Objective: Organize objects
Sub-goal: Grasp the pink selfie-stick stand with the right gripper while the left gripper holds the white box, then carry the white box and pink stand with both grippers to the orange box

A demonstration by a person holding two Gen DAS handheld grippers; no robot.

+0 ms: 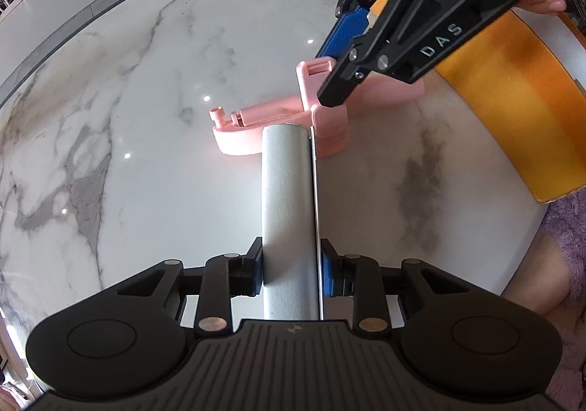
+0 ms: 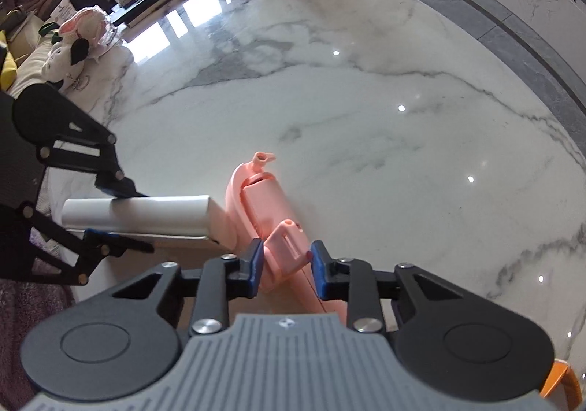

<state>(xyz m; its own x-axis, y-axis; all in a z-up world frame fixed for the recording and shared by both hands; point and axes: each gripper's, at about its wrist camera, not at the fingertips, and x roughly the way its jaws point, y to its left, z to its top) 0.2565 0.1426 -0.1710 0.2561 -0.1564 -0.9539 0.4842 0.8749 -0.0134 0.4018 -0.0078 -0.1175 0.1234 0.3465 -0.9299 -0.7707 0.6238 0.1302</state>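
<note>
Working over the marble desk (image 1: 146, 88), I am seeing the orange box (image 1: 512, 110) sitting at its near right edge. My left hand-held gripper (image 1: 292, 277) is pinching a white tube (image 1: 287, 213) whose far end is touching the pink plastic tool (image 2: 263, 213). My right hand-held gripper (image 2: 285, 270) is straddling that tool; I cannot tell whether its pads are pressing.
</note>
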